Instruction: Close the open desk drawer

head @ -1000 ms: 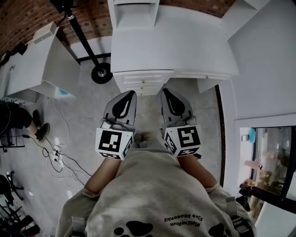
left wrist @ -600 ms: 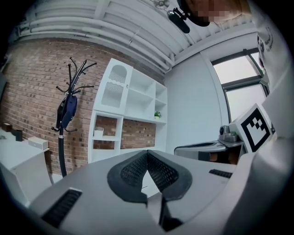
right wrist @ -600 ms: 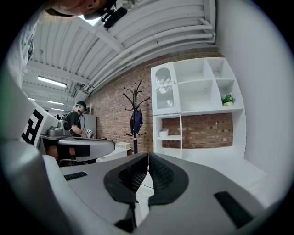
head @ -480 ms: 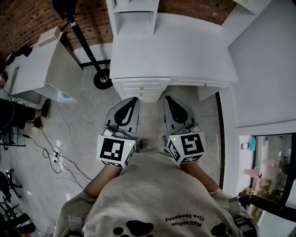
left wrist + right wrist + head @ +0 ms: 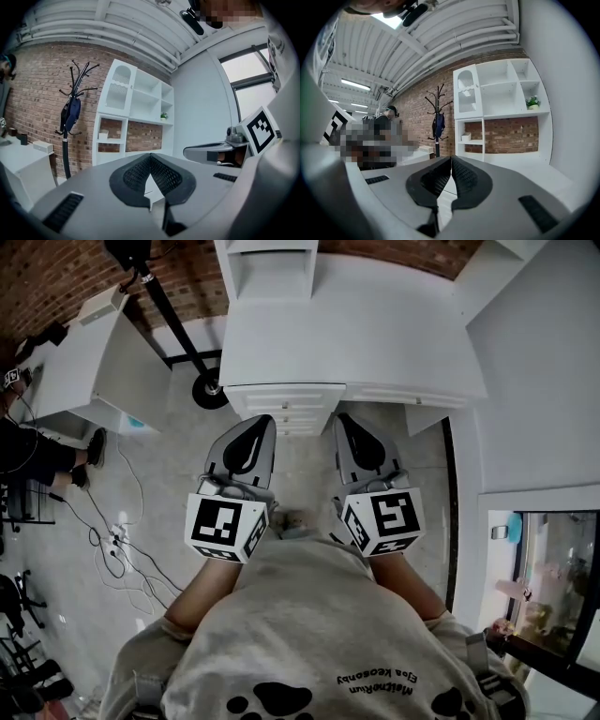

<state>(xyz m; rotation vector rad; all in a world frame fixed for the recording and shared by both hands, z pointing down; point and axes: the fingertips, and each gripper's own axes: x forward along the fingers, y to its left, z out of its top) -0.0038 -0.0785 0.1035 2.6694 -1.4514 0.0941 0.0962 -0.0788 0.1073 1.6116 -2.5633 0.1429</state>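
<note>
The white desk (image 5: 375,334) stands ahead of me in the head view. Its stack of drawers (image 5: 286,409) with small knobs shows under the front edge at the left; from above I cannot tell which drawer stands out. My left gripper (image 5: 265,422) and right gripper (image 5: 342,420) are held side by side over the floor, their tips just short of the drawer fronts. Both are shut with nothing between the pads. In the left gripper view the left gripper (image 5: 150,157) has its pads pressed together, and the right gripper (image 5: 451,159) does too in its own view.
A white shelf unit (image 5: 272,268) sits on the desk against the brick wall. A black coat rack (image 5: 206,388) stands left of the desk, then a second white desk (image 5: 94,371). Cables (image 5: 122,554) lie on the floor at left near a seated person (image 5: 28,460). A white wall (image 5: 544,362) is at right.
Both grippers have edged a little forward toward the drawer fronts, still side by side and shut.
</note>
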